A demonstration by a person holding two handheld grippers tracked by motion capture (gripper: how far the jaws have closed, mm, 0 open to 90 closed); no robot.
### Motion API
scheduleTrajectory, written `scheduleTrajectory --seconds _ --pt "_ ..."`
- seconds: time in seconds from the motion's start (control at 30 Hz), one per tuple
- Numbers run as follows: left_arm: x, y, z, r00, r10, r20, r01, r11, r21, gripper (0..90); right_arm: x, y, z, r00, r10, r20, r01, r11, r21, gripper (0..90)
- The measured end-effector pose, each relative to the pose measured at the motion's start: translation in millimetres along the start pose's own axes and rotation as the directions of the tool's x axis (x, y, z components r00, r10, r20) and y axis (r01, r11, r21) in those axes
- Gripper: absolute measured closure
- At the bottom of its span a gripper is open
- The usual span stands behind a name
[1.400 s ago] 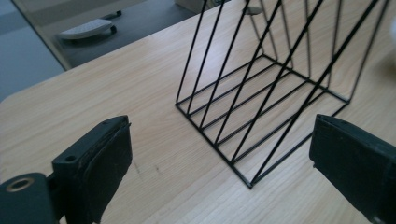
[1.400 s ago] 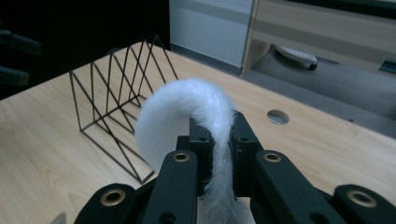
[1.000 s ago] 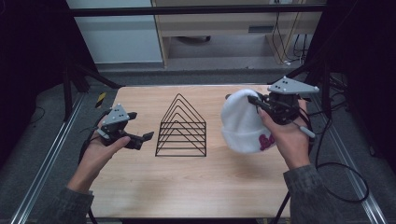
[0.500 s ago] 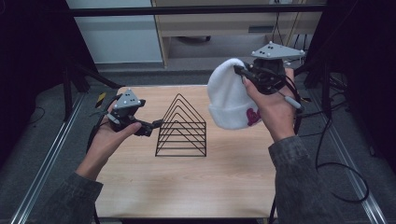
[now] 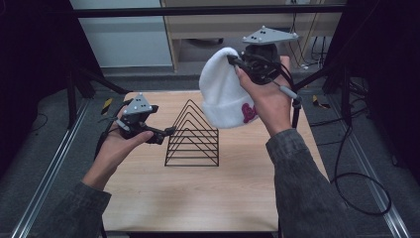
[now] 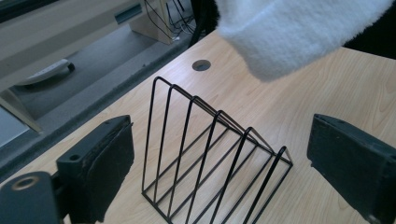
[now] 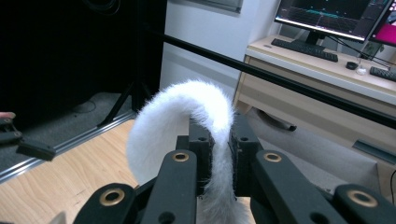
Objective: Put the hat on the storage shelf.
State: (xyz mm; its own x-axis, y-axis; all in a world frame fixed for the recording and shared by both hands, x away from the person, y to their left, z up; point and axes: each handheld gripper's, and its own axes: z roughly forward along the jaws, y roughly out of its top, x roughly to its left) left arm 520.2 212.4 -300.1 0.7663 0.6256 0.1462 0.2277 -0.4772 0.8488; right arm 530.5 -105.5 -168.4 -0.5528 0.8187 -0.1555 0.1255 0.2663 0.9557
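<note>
Wooden desk under dim light, a black wire rack standing at its middle. Above and to the right of the rack, the right gripper holds a white hat in the air, jaws clenched on its fuzzy top. Just left of the rack, the left gripper hovers with jaws spread wide, grasping nothing.

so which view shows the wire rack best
The left gripper view: the wire rack stands close between the open left tongs, each loop distinct. The high view shows it whole but small. The right gripper view looks at the white hat.
</note>
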Motion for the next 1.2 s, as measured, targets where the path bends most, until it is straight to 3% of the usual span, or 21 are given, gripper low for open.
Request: scheduleTrajectory --seconds 0.33,0.4,0.6,0.7,0.83,0.9,1.07,1.2 --pt "1.0 12.3 2.4 0.9994 -0.021 0.027 0.022 0.9989 -0.042 8.2 17.5 19.9 26.1 0.9996 0.018 -0.024 -0.018 1.0 -0.018 82.7" --pt "1.5 12.7 2.4 0.9998 -0.017 0.013 0.018 0.9988 -0.045 8.4 21.2 25.5 30.7 0.9992 0.02 -0.033 -0.021 0.999 -0.025 82.7" --pt "7.4 8.4 6.0 0.9995 -0.018 -0.028 0.017 0.9998 -0.013 9.0 39.2 39.4 34.9 0.9957 0.009 -0.092 -0.013 0.999 -0.048 82.5" --pt "12.1 3.5 4.4 0.9992 -0.027 -0.029 0.027 0.9996 -0.007 9.6 46.6 42.7 35.8 0.9943 0.013 -0.106 -0.02 0.997 -0.071 82.5" --pt "13.9 -4.9 3.8 0.9975 -0.065 -0.029 0.064 0.9973 -0.035 10.5 59.5 41.3 41.5 0.9938 0.003 -0.111 -0.01 0.998 -0.062 82.5" --pt "15.6 -8.9 7.0 0.9958 -0.09 -0.019 0.089 0.9951 -0.043 11.0 65.7 39.9 43.4 0.993 0.005 -0.118 -0.012 0.998 -0.057 82.5" --pt "17.4 -12.6 14.5 0.9949 -0.1 0.008 0.101 0.9942 -0.038 12.3 79.3 39.4 45.6 0.9889 -0.01 -0.148 0.001 0.998 -0.065 82.4" --pt "13.3 -11.6 19.4 0.994 -0.102 0.04 0.103 0.9938 -0.042 23.4 85.1 36.8 46.9 0.9857 -0.009 -0.168 -0.003 0.997 -0.071 82.4"
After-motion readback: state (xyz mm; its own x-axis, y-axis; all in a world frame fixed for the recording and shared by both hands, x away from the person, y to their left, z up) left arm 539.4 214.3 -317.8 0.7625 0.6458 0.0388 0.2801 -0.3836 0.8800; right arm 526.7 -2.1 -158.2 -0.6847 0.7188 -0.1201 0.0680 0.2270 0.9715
